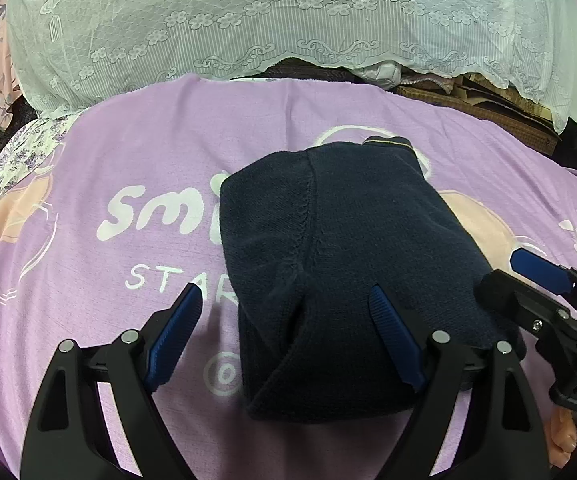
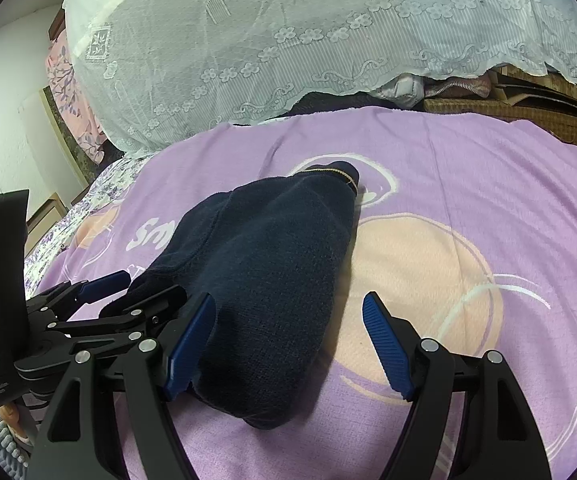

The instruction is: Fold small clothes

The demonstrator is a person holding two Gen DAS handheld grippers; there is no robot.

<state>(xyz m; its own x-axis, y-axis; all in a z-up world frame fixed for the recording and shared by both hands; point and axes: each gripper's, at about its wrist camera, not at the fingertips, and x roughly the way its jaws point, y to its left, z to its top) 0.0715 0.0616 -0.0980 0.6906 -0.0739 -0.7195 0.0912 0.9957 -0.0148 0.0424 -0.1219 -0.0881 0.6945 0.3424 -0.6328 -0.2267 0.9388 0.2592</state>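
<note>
Both grippers, left [image 1: 284, 320] and right [image 2: 288, 328], spread wide, gripping nothing, parked at the folded sweater [image 1: 328, 248], probably sizing up another fold.

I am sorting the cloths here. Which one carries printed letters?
The purple blanket, under the folded navy garment; white letters are printed on it. The white lace cover shows only flowers, the garment none.

A bed is carrying a lilac blanket [image 1: 88, 152] printed with white lettering and peach shapes, and it is spreading across most of the surface. A folded navy knit garment [image 1: 328, 248] is lying directly on it, covering part of the lettering. A white lace cloth [image 1: 248, 20] is draping over the heap behind the blanket.
</note>
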